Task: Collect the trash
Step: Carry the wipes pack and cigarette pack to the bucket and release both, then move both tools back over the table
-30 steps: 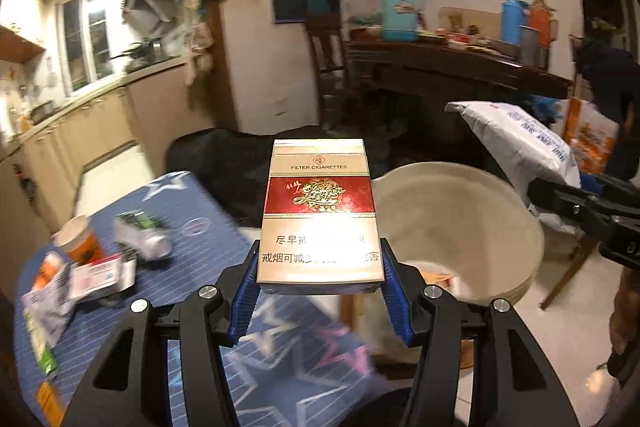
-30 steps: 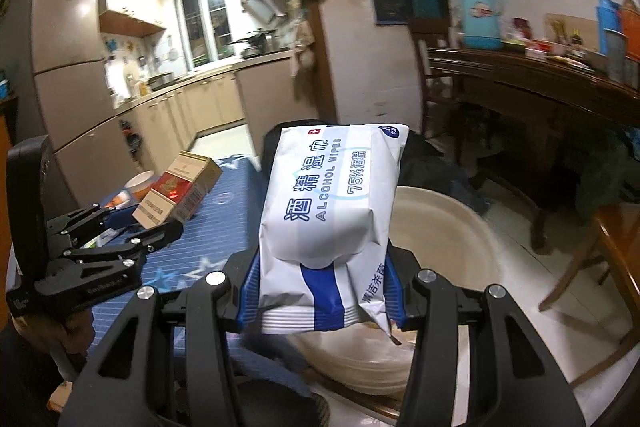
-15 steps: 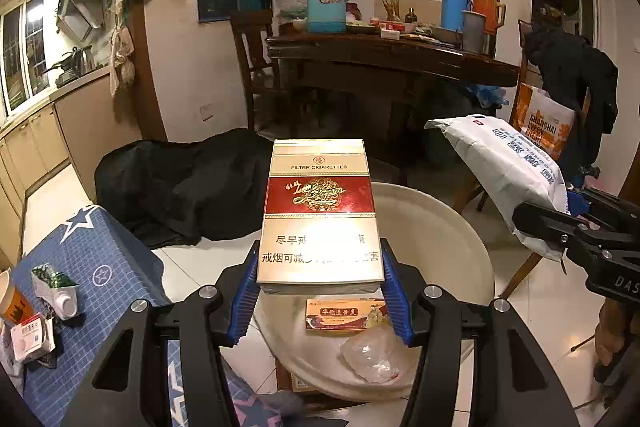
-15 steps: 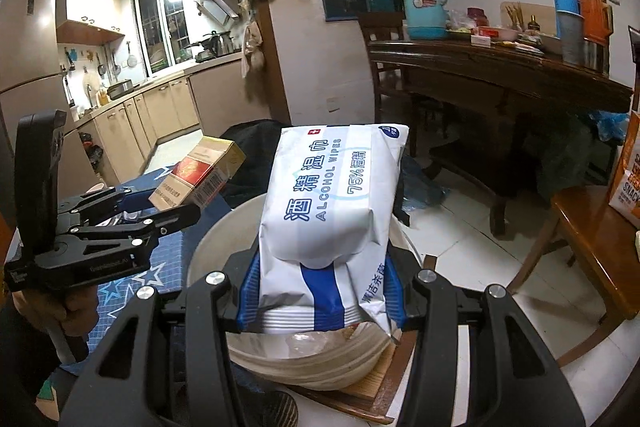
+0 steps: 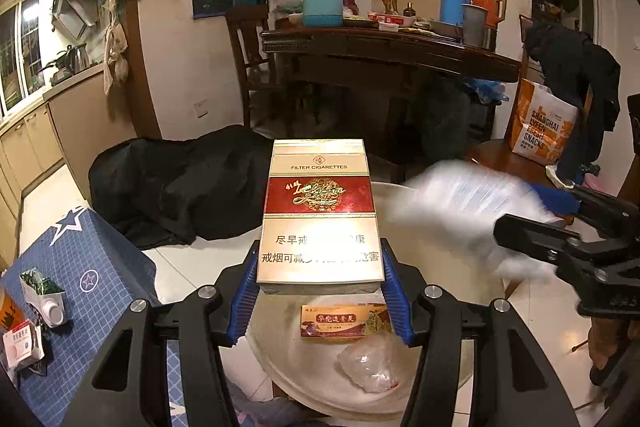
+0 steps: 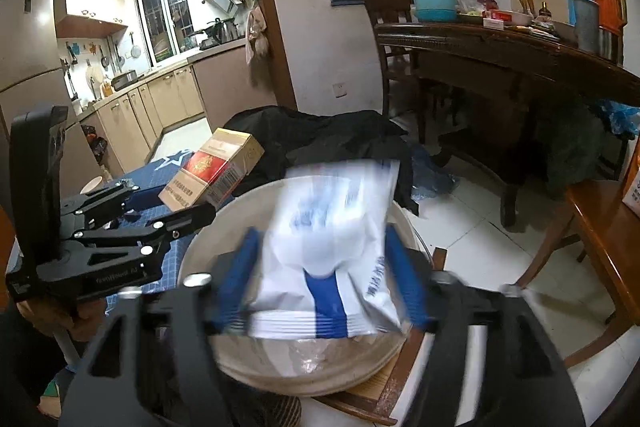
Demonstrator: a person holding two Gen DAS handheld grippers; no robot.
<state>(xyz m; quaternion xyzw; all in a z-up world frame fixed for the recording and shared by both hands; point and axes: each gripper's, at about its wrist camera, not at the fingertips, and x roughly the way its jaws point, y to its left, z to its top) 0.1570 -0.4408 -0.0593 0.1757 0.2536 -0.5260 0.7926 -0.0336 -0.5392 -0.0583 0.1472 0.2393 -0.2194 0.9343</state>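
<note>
1. The wipes pack (image 6: 328, 251), white with a blue stripe, sits blurred between the blue pads of the right tool (image 6: 320, 279), directly above the pale round basin (image 6: 200, 251) that serves as the trash collector. It is placed there, I judge, so that letting go drops it straight in.
2. The right tool's jaws have just been opening; the pack is between them, but gaps show on both sides, so the grip looks released and the pack appears to be slipping free.
3. The cigarette box (image 5: 320, 211) is clamped upright in the left tool (image 5: 320, 291), its pads pressing both long sides. It hangs over the basin's near edge, probably waiting its turn.
4. Inside the basin lie a small orange carton (image 5: 344, 321) and a crumpled clear wrapper (image 5: 372, 367).
5. More litter stays on the blue starred desk (image 5: 92, 251): a green-and-white packet (image 5: 40, 291) and others beside it.
</note>
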